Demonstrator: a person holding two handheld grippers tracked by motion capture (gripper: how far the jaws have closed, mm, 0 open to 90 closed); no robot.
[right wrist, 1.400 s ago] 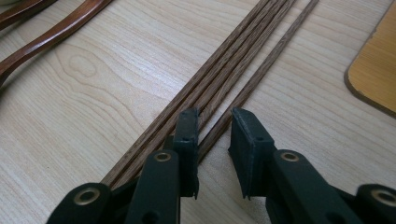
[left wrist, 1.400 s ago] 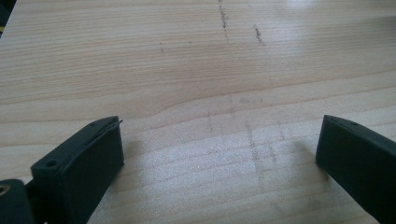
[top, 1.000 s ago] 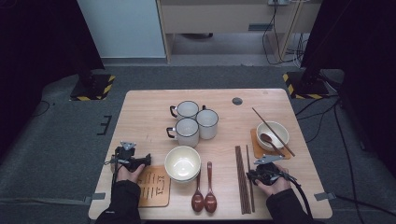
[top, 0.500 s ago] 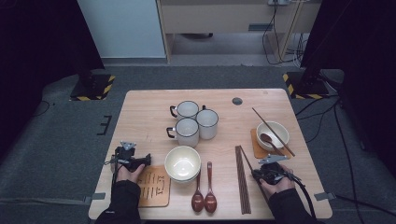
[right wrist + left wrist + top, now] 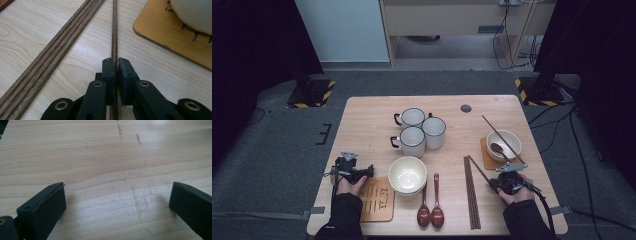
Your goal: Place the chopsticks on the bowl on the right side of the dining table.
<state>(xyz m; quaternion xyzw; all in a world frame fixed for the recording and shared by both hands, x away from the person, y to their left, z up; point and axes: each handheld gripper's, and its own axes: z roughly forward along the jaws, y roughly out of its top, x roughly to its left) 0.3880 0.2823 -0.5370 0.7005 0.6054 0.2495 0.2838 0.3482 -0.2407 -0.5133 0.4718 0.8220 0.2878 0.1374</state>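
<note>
My right gripper (image 5: 114,62) is shut on a single dark wooden chopstick (image 5: 114,37), which runs straight ahead between its pads. Its jaws have just been closing on that stick. In the high view the right gripper (image 5: 497,184) sits at the table's front right, and the chopstick (image 5: 479,167) slants away up-left from it. My left gripper (image 5: 117,192) stands wide open over bare wood with nothing between its jaws. From above, the left gripper (image 5: 367,171) is at the front left, beside a white bowl (image 5: 407,175).
A bundle of chopsticks (image 5: 472,195) lies left of the held one. A small bowl (image 5: 504,145) with a spoon sits on a coaster (image 5: 170,32) ahead right. Three mugs (image 5: 417,130) stand mid-table, with two wooden spoons (image 5: 430,210) and a second coaster (image 5: 374,200) near the front edge.
The right hand has shifted slightly at the chopstick's near end. The left hand and the tableware stay where they were.
</note>
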